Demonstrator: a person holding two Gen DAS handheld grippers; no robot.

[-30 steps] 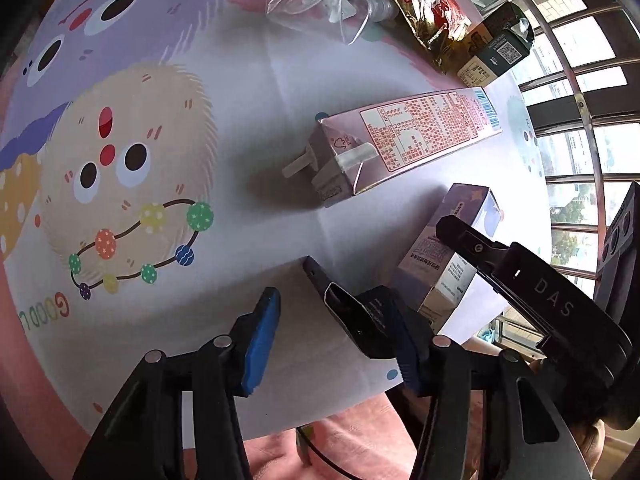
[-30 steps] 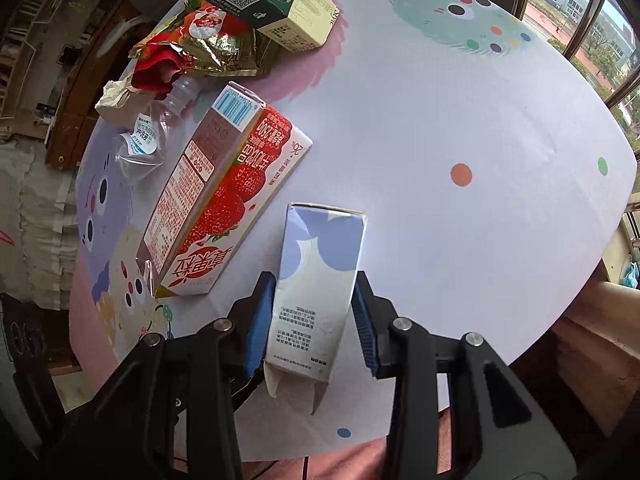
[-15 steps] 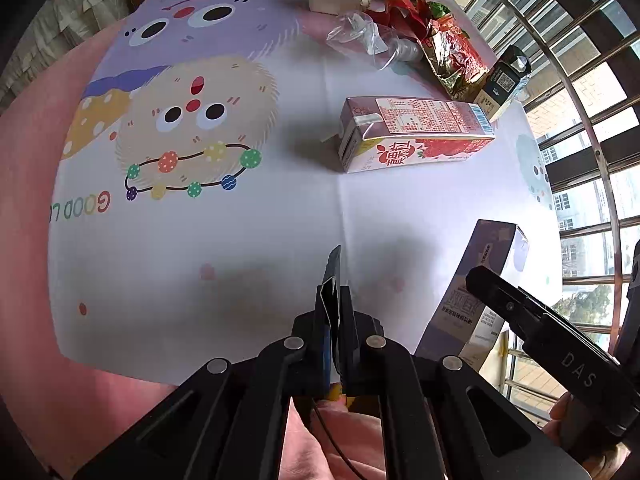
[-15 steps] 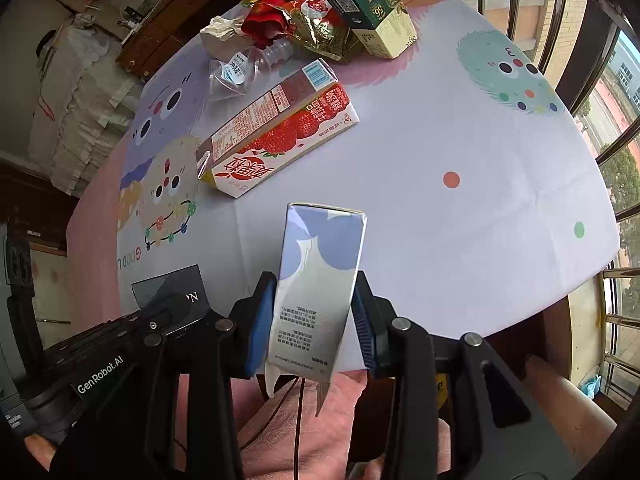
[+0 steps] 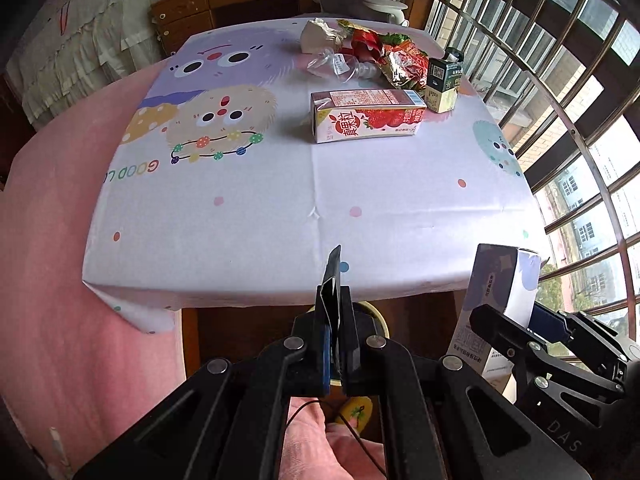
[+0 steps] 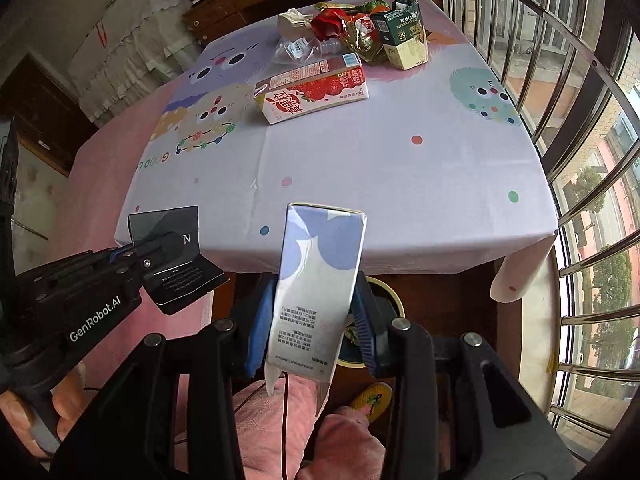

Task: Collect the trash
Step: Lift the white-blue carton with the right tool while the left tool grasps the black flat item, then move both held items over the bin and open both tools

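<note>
My left gripper [image 5: 335, 344] is shut on a flat black packet [image 5: 331, 280], held edge-up just off the table's near edge. The same packet [image 6: 176, 256] shows at the left of the right wrist view. My right gripper [image 6: 312, 332] is shut on a blue-and-white carton [image 6: 320, 276], held upright in front of the table; the carton [image 5: 496, 280] also appears low on the right in the left wrist view. On the patterned tablecloth [image 5: 280, 208] lies a strawberry milk carton [image 5: 366, 116]. Behind it sit a green carton [image 5: 442, 80], foil wrappers [image 5: 396, 56] and a crushed plastic bottle [image 5: 340, 66].
A round bin rim [image 6: 390, 292] shows under the table edge, behind the right gripper. Below are a person's pink-clad knees [image 6: 344, 440] and a yellow slipper [image 6: 372, 398]. Window bars [image 5: 560, 80] run along the right; a pink cloth [image 5: 60, 240] lies on the left.
The left gripper shut on the black packet and lifted it. Both grippers rose and drew back from the table to beyond its near edge, the right still holding its carton.
</note>
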